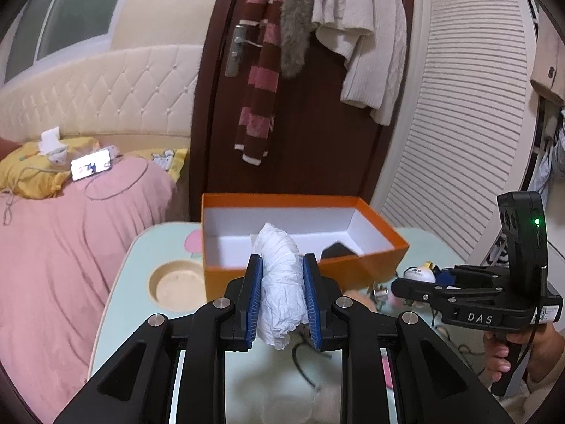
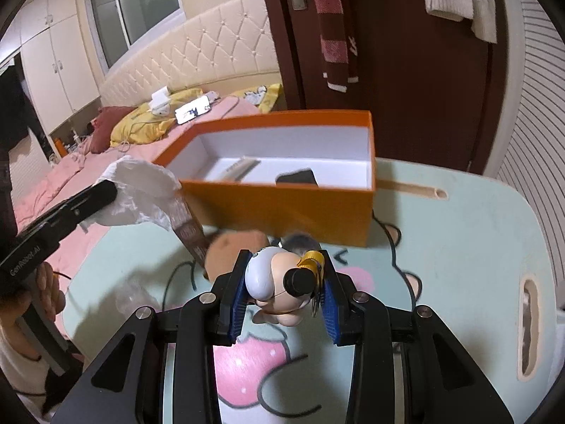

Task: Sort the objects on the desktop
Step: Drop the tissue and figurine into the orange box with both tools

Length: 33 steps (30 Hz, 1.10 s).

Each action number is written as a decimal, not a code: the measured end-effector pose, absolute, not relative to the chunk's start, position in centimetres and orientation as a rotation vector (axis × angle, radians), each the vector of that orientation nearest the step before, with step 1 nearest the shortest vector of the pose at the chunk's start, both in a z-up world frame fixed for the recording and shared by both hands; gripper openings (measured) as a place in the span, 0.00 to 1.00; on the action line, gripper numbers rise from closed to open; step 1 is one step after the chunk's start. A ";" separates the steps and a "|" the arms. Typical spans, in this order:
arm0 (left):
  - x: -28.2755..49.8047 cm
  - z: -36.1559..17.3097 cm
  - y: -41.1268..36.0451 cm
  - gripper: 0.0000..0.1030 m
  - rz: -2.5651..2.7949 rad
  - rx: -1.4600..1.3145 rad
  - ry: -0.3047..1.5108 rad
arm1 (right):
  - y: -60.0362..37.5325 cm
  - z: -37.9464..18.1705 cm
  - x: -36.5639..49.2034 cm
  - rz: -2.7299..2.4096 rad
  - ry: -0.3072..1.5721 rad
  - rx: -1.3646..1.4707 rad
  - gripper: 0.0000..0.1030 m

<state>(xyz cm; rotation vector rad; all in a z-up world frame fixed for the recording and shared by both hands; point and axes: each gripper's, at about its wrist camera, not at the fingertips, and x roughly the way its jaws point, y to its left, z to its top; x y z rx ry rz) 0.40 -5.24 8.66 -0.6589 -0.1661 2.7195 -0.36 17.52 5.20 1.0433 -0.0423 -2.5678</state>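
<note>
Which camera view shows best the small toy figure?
The right wrist view: the toy figure sits close between the right gripper pads, head and yellow tag clear. In the left wrist view it is small, partly hidden by that gripper.

Bed (image 1: 63, 247) with pink cover, yellow pillow (image 1: 31, 173), lit phone (image 1: 92, 168) on top. Cream tufted headboard (image 1: 106, 95). Dark red door (image 1: 310, 123), striped scarf (image 1: 259, 70) and white sweater (image 1: 367, 35) hanging on it. Louvred panel (image 1: 469, 123) to its right.

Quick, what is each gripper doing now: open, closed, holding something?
Left gripper: closed on the white bag.
Right gripper: closed on the toy figure.
</note>
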 end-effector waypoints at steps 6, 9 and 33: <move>-1.9 9.8 -4.5 0.20 2.714 -0.629 -0.137 | 16.2 7.3 -2.3 -2.569 -0.022 0.971 0.36; -3.2 10.1 -4.1 0.20 2.714 -0.632 -0.116 | 15.7 7.8 -3.5 -2.572 -0.020 0.956 0.36; -11.4 6.1 -1.6 0.20 2.641 -0.924 -0.045 | 13.5 4.5 -11.8 -2.581 -0.011 1.130 0.36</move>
